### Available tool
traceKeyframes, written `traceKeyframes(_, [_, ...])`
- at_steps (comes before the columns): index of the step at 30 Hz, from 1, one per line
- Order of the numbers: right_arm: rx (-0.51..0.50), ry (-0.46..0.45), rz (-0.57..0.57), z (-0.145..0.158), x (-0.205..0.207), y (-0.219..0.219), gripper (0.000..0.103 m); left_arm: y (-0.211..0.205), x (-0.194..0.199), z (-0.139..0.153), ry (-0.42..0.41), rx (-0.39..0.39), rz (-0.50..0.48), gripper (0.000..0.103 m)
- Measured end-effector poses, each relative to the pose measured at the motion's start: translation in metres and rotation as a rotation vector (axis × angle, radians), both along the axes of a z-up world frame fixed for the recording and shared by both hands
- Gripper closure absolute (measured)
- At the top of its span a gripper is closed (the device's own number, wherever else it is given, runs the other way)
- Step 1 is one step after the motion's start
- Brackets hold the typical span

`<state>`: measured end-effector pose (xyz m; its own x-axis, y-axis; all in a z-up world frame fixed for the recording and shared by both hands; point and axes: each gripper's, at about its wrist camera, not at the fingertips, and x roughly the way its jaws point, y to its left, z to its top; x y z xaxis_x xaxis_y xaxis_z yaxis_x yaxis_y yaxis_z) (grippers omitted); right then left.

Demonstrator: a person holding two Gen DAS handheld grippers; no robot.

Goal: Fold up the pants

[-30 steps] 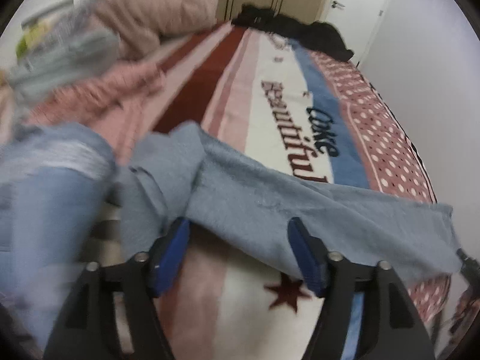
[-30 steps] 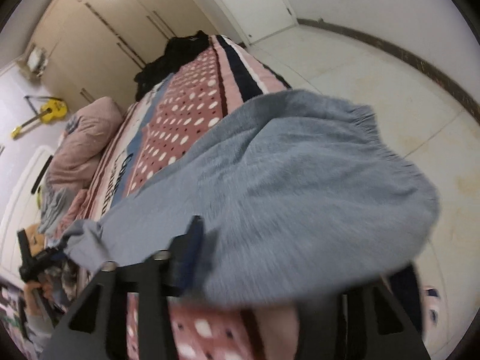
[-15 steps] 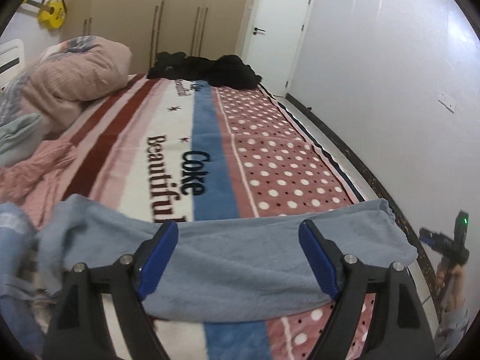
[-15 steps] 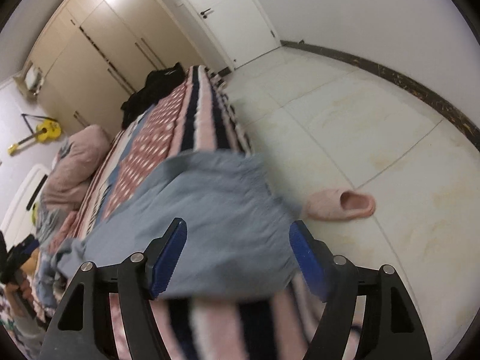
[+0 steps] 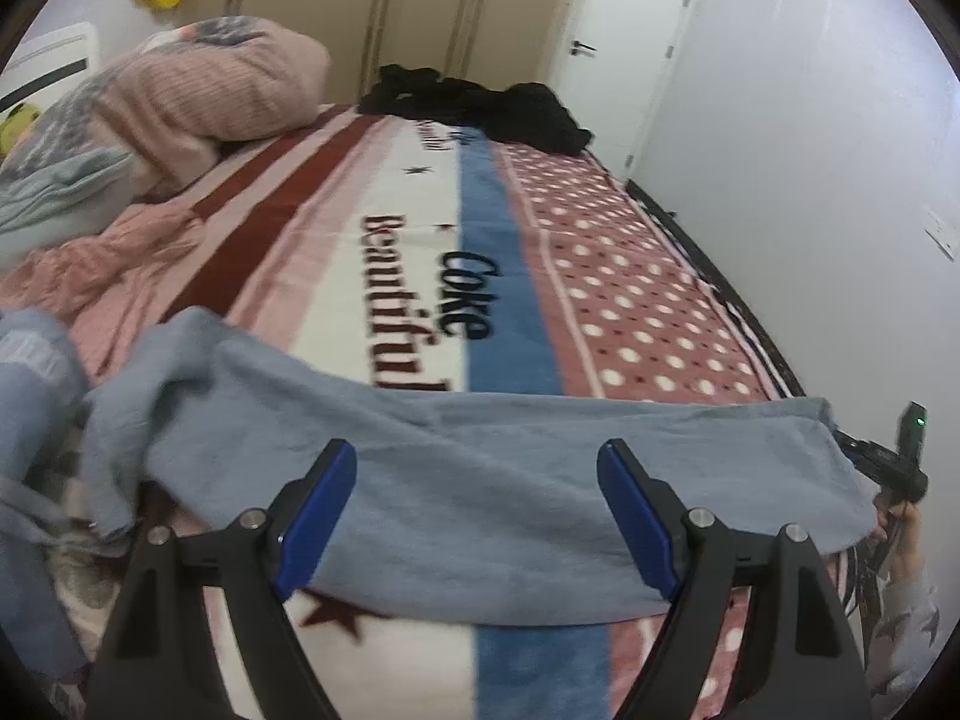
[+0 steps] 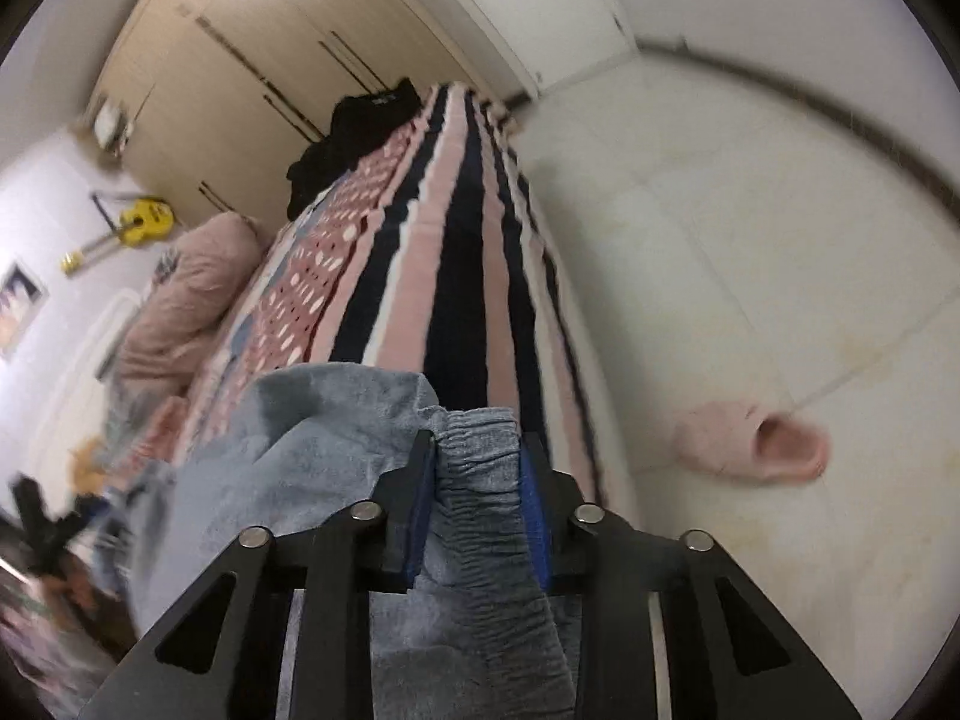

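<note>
The grey-blue pants (image 5: 480,480) lie stretched across the near end of the bed (image 5: 420,252), the right gripper (image 6: 477,480) pinching their gathered waistband while the left gripper (image 5: 480,504) hangs spread above the cloth, so it likely must grasp next for a fold.

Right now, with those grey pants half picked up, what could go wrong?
1. The right tool pinches only the gathered waistband of the grey fleece pants at the bed's edge; they may slide toward the pink slipper on the floor.
2. The left tool is open, so the pants may sag unevenly.
</note>
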<state>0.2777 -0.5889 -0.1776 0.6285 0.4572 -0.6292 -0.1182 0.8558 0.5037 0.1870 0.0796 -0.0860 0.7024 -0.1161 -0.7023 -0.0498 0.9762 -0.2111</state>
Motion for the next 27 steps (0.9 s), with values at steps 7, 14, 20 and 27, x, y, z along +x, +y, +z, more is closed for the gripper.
traceKeyframes(7, [-0.144,-0.033,-0.181,0.021,0.008,0.007,0.091,0.046,-0.018,-0.004,0.028,0.039,0.109,0.023])
traceKeyframes(14, [-0.308,0.071,-0.188,0.019,0.028,0.037,0.072,0.093,-0.023,-0.005,0.039,0.052,0.184,0.019])
traceKeyframes(20, [-0.322,-0.036,-0.190,0.061,-0.017,0.062,0.050,0.143,0.010,-0.010,0.134,0.097,0.203,0.015])
traceKeyframes(27, [-0.227,-0.087,-0.043,0.080,-0.044,0.122,0.048,0.139,0.037,-0.031,0.305,0.242,0.016,0.029])
